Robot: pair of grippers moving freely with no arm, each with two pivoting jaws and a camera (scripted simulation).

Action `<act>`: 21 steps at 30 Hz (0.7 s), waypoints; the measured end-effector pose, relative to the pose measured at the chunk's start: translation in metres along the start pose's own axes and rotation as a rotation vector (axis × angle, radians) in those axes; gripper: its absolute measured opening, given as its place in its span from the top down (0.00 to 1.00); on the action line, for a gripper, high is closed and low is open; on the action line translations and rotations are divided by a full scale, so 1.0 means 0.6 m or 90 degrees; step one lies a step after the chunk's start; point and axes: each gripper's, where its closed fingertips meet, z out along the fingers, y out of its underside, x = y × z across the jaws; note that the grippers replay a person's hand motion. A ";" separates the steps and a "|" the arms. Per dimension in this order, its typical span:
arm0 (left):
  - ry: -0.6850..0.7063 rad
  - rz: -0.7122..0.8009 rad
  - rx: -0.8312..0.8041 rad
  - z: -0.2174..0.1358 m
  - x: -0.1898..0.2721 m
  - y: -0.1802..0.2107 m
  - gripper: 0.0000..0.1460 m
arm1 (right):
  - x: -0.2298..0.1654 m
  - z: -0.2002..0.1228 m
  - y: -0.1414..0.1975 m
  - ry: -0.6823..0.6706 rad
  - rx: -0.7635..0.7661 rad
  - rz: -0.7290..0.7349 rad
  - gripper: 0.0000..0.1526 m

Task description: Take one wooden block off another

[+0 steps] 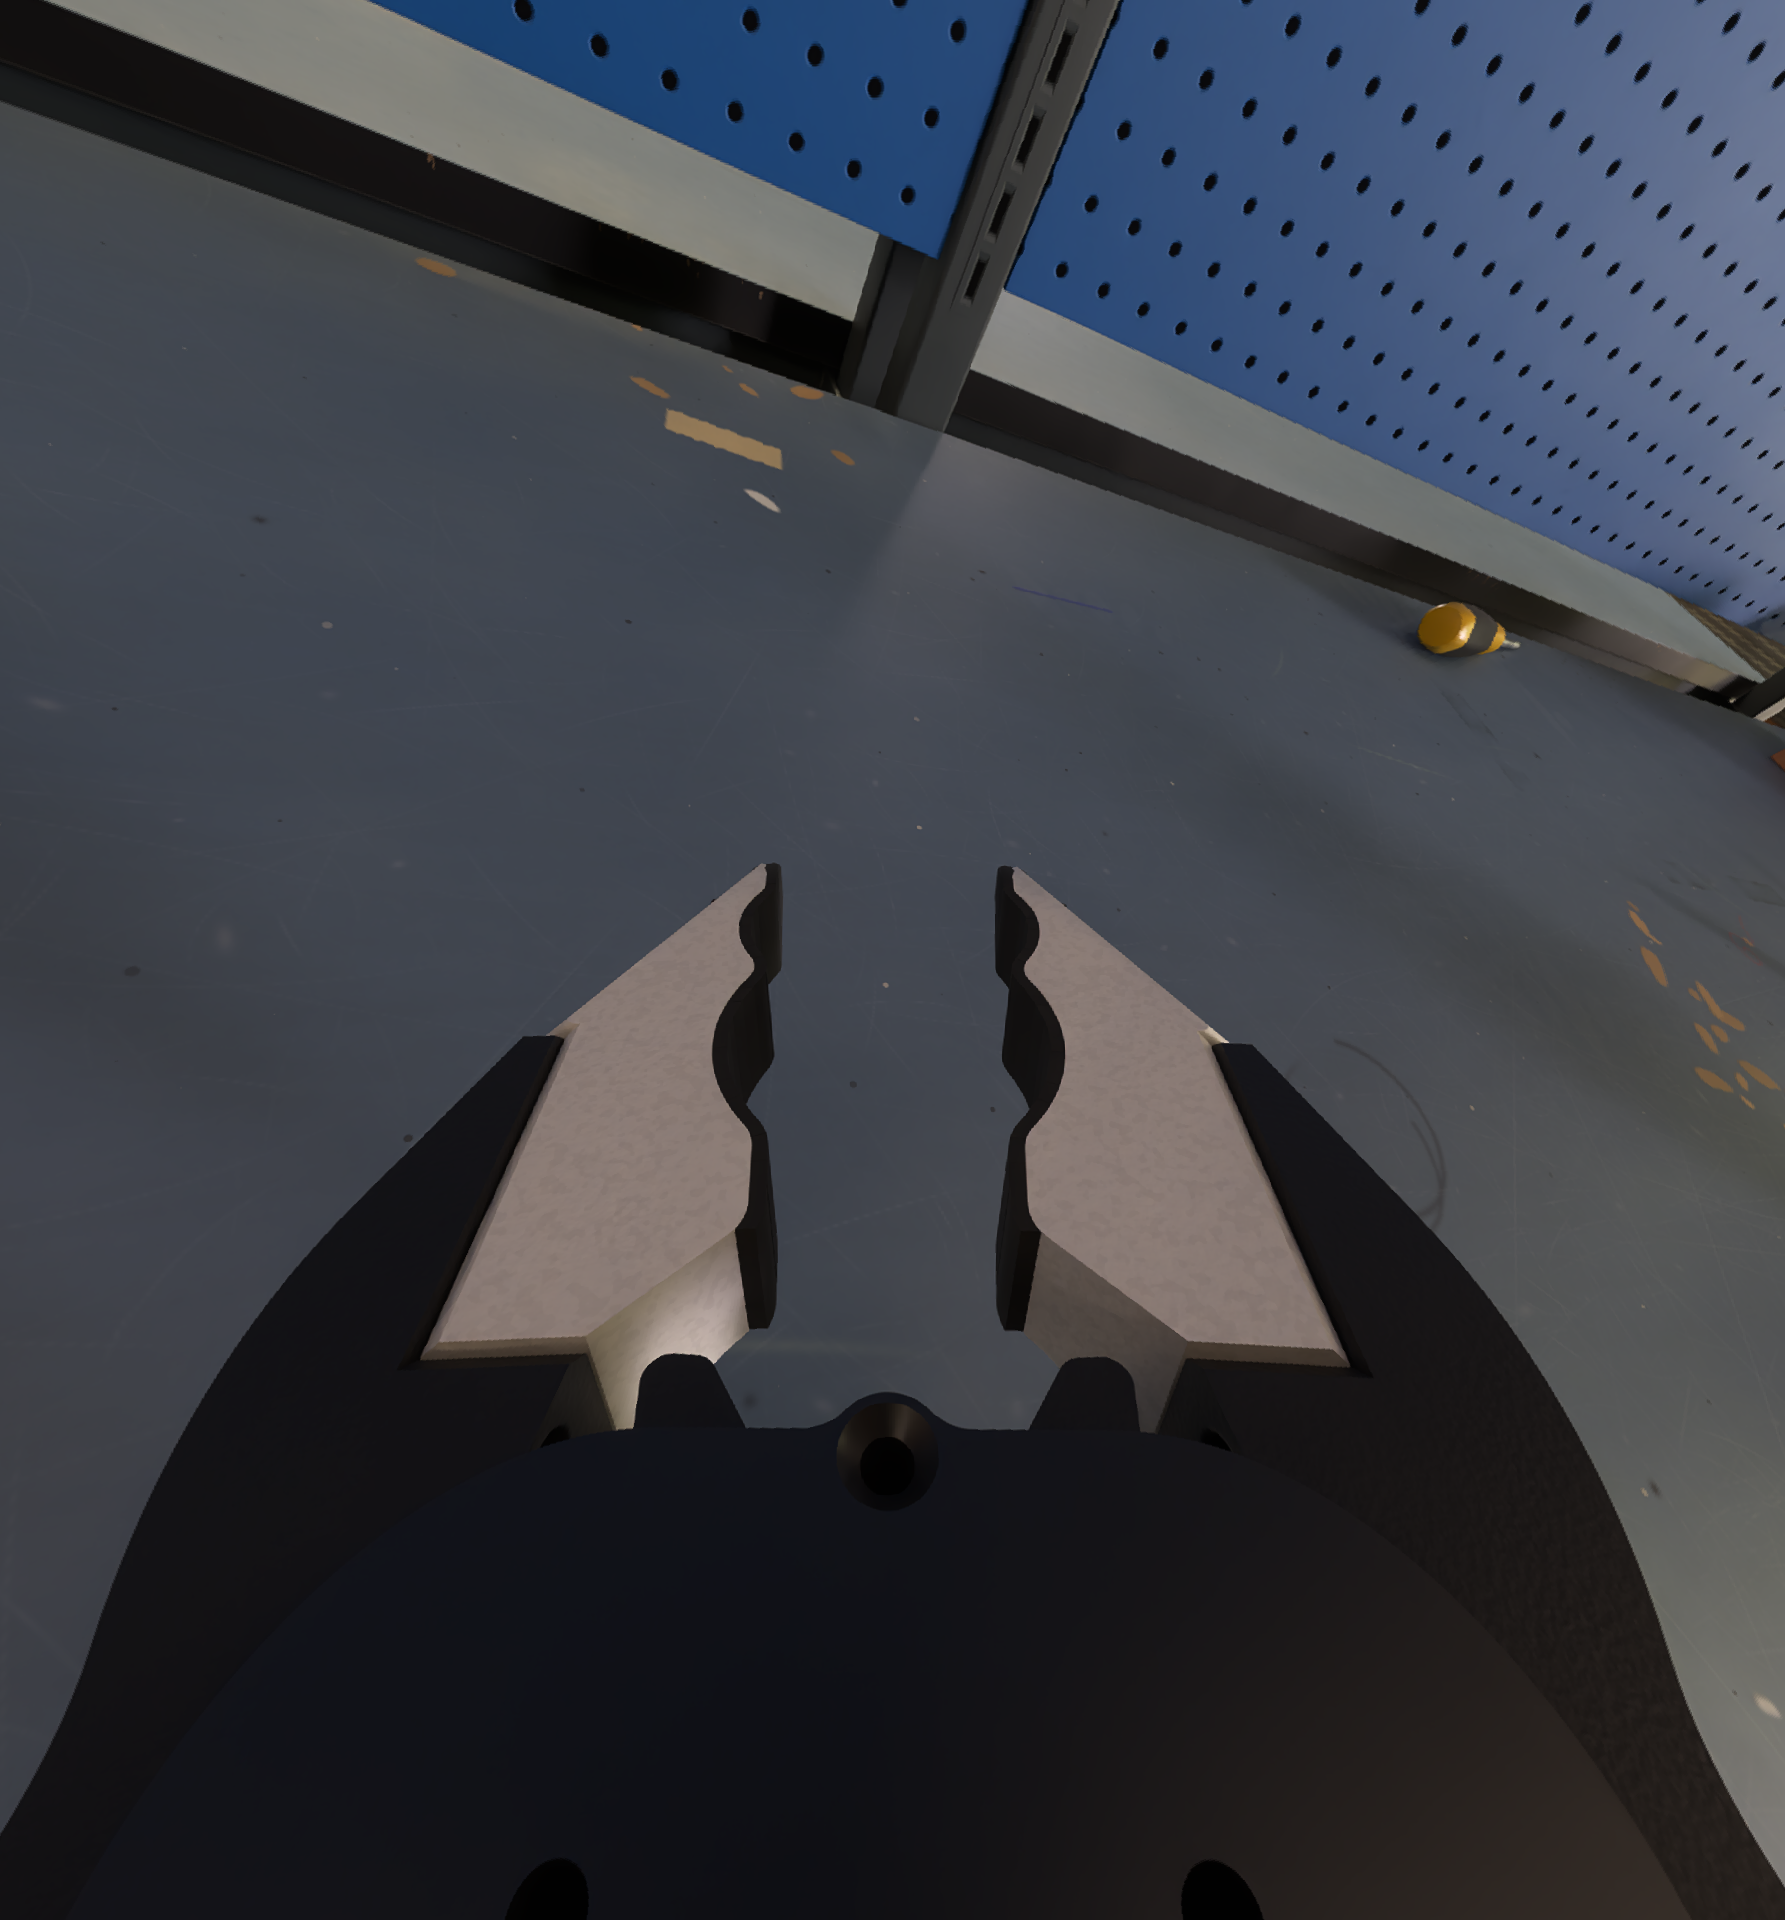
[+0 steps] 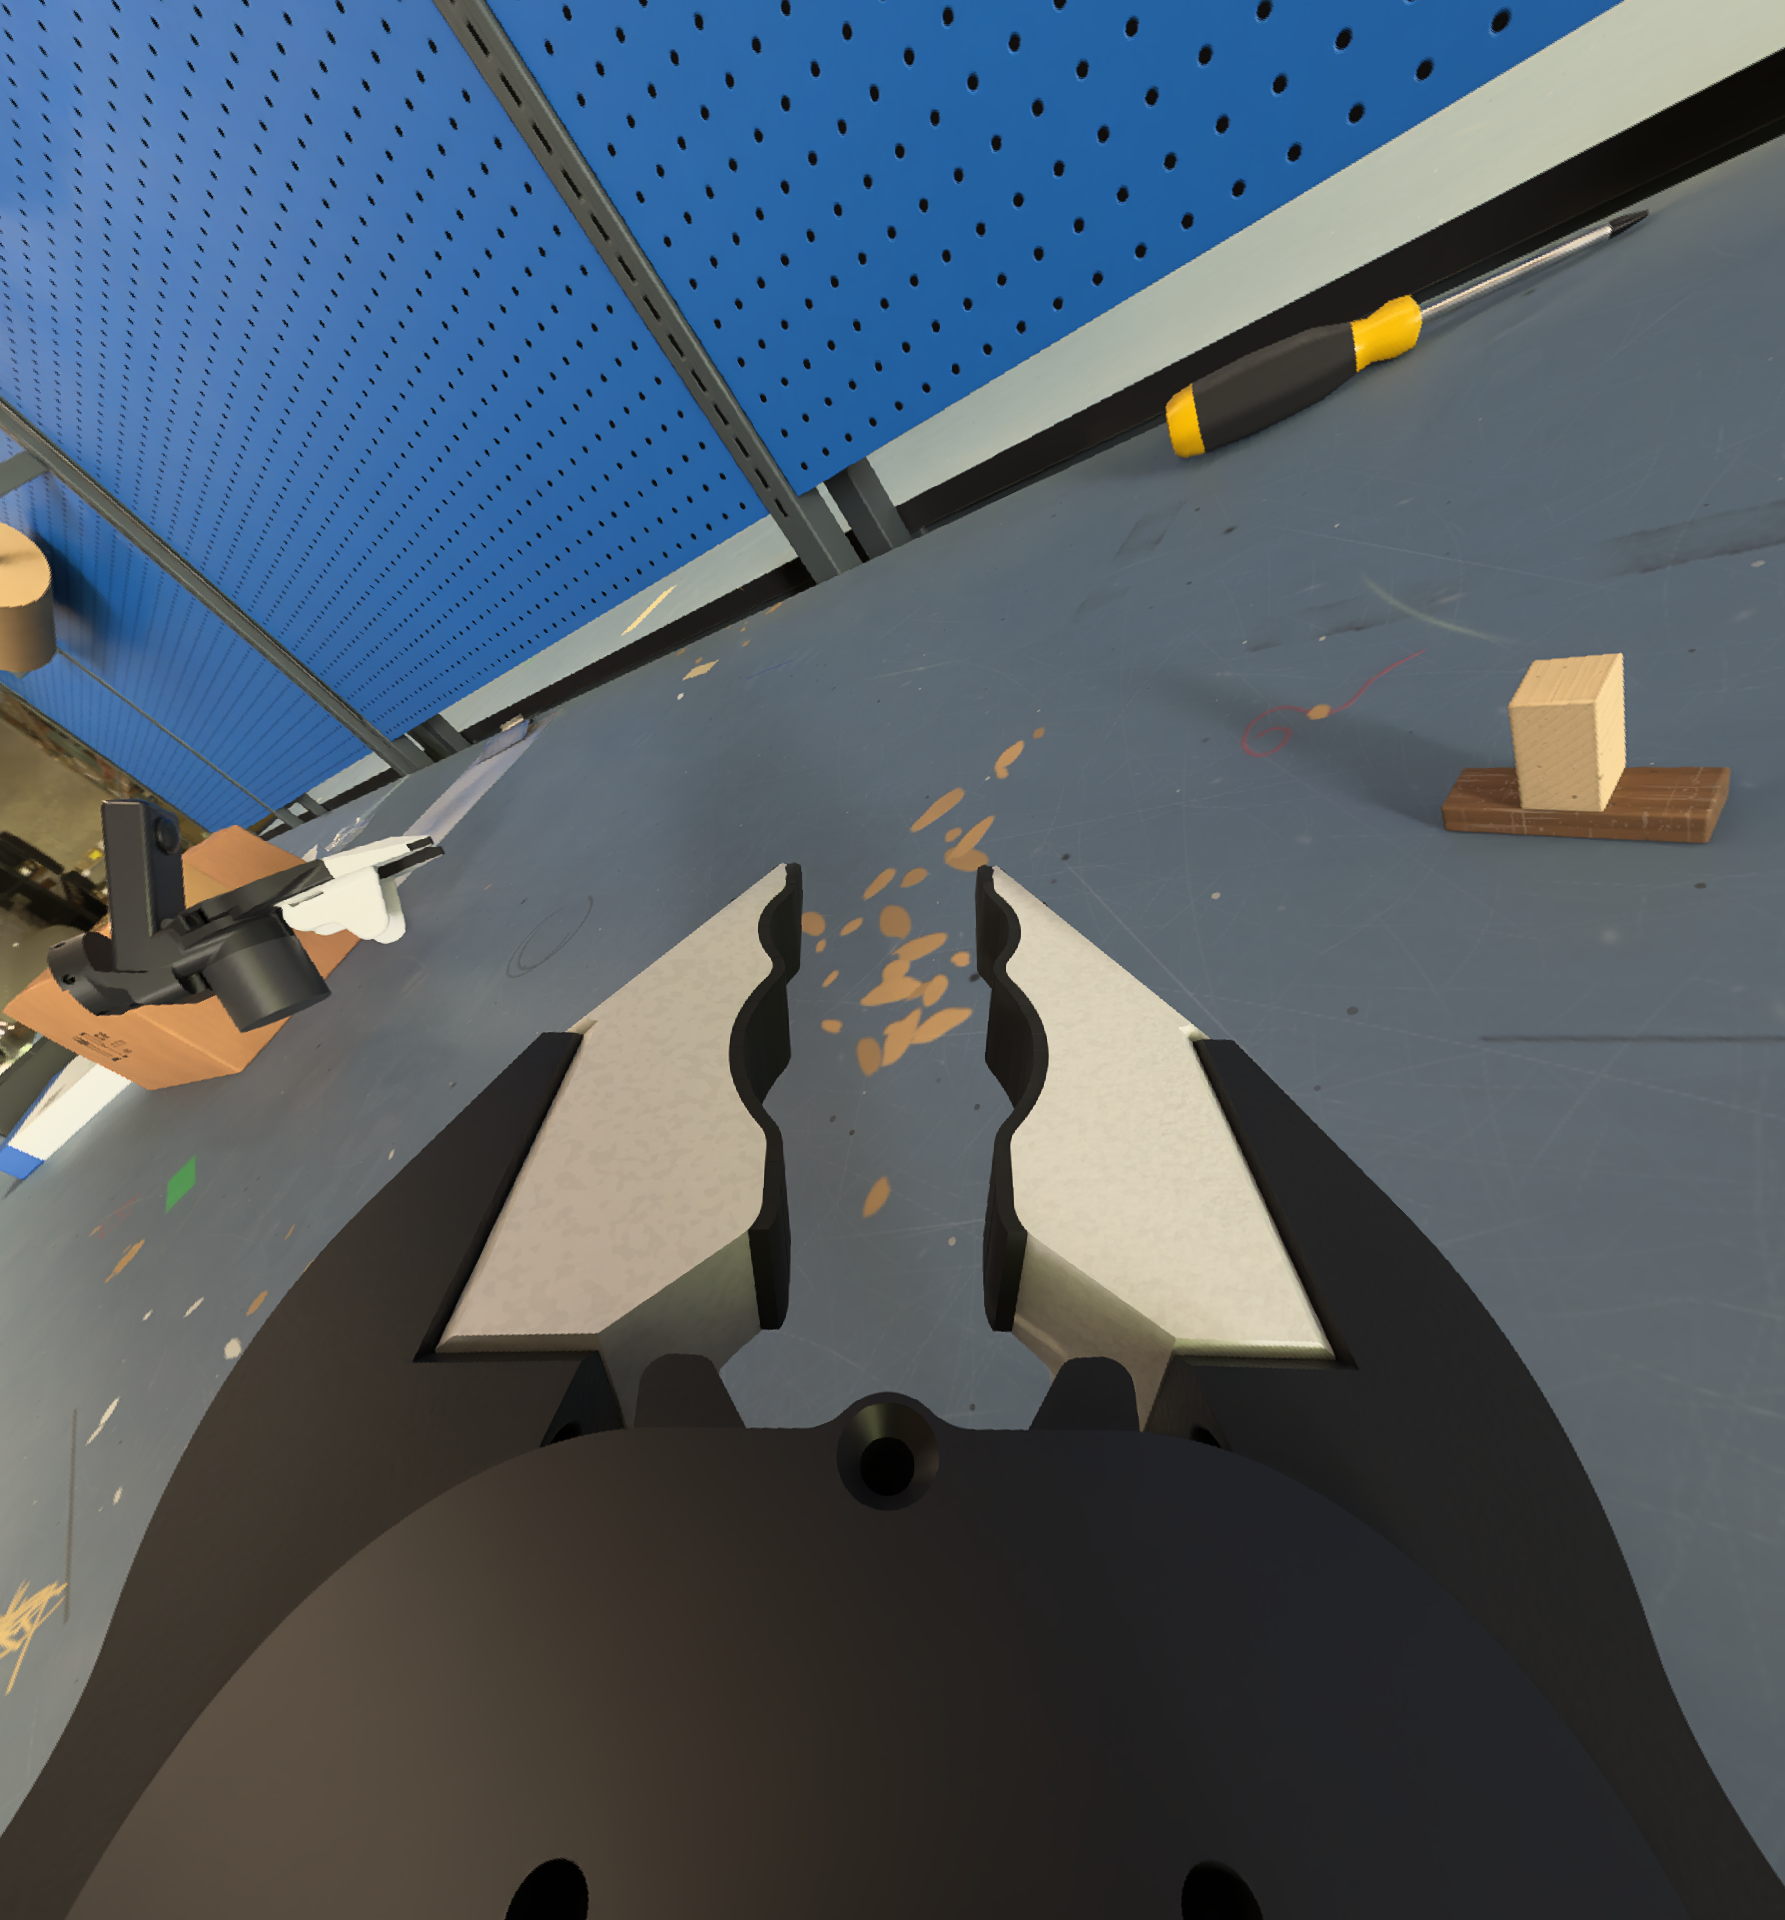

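In the right wrist view a pale wooden block (image 2: pixel 1568 732) stands upright on a flat dark brown wooden block (image 2: pixel 1646 816), on the grey workbench ahead and to the right. My right gripper (image 2: pixel 886 878) is open and empty, well short and left of the blocks. My left gripper (image 1: pixel 888 878) is open and empty over bare bench; it also shows far left in the right wrist view (image 2: pixel 420 854). The blocks are not in the left wrist view.
A black and yellow screwdriver (image 2: pixel 1283 384) lies near the blue pegboard wall (image 2: pixel 867 208); its handle end shows in the left wrist view (image 1: pixel 1454 630). A cardboard box (image 2: pixel 181 1023) sits at the left bench edge behind the left gripper. A tan cylinder (image 2: pixel 0 597) hangs on the pegboard.
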 end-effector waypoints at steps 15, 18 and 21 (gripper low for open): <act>0.005 -0.003 0.006 -0.002 0.001 -0.002 0.72 | -0.003 0.002 0.003 -0.006 -0.009 0.000 0.77; 0.006 -0.003 0.007 -0.003 0.002 -0.003 0.72 | -0.013 -0.001 0.007 -0.025 -0.028 -0.006 0.76; 0.009 -0.004 0.010 -0.004 0.002 -0.004 0.72 | -0.036 -0.020 -0.019 -0.052 -0.048 -0.013 0.73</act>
